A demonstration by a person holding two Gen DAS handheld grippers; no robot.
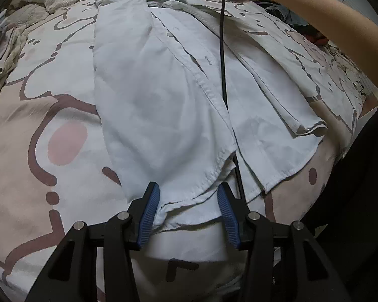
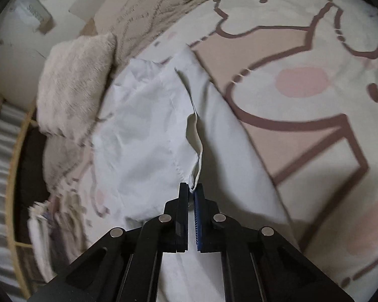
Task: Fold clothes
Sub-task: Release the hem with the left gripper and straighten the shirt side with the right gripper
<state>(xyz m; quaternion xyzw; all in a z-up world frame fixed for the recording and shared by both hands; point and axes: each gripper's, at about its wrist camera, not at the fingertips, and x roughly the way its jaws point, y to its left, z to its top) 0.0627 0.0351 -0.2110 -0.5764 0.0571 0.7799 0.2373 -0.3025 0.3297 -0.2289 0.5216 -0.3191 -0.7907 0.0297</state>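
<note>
A white shirt (image 1: 163, 95) lies spread along a bed (image 1: 37, 151) covered in a pink-and-brown cartoon print, its button placket running lengthwise and one side panel and a sleeve (image 1: 277, 80) already laid in over the body. At the near end, the left tool (image 1: 189, 214) stands with its blue-padded jaws wide apart on either side of the hem, which bunches between them without being pinched. At the far end, the right tool (image 2: 191, 193) has its jaws drawn almost together on a thin edge of the shirt near the collar or shoulder, and that edge rises in a small ridge up to the pads. A furry pillow (image 2: 73, 83) sits just beyond that end. By my reading, the fold in hand is a lengthwise one, with each tool working one end of the garment. The next move seems to call for the left tool to close on the hem, so both ends travel together and the laid-in panel keeps flat.
</note>
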